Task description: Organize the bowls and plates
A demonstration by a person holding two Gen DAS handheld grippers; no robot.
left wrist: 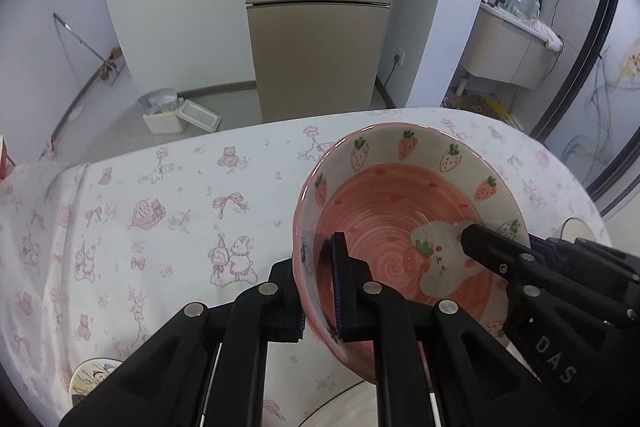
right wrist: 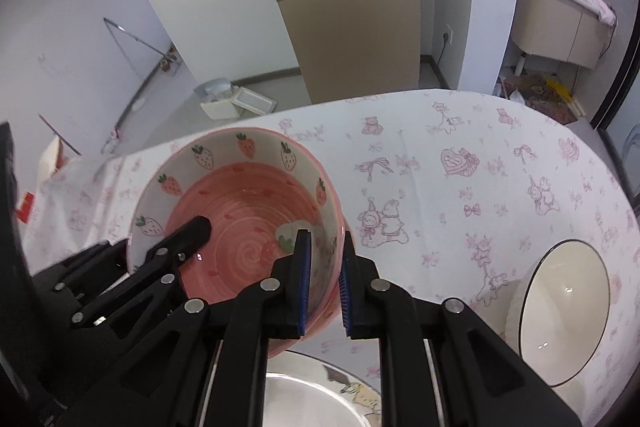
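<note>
A pink bowl (left wrist: 384, 211) with strawberries painted round its white inner wall is held between both grippers. My left gripper (left wrist: 320, 291) is shut on its left rim, one finger inside and one outside. My right gripper (right wrist: 326, 287) is shut on the opposite rim of the same bowl (right wrist: 240, 219) in the same way. Each view shows the other gripper's finger reaching into the bowl: the right gripper (left wrist: 480, 243) and the left gripper (right wrist: 192, 231). The bowl tilts slightly above the near part of the table.
The table (right wrist: 440, 187) wears a white cloth with pink prints. A white bowl with a black rim (right wrist: 560, 311) stands at the right. A pale plate with a cartoon print (right wrist: 312, 399) lies under the pink bowl. A small printed plate (left wrist: 92, 375) lies near left. A fridge (left wrist: 316, 27) stands beyond.
</note>
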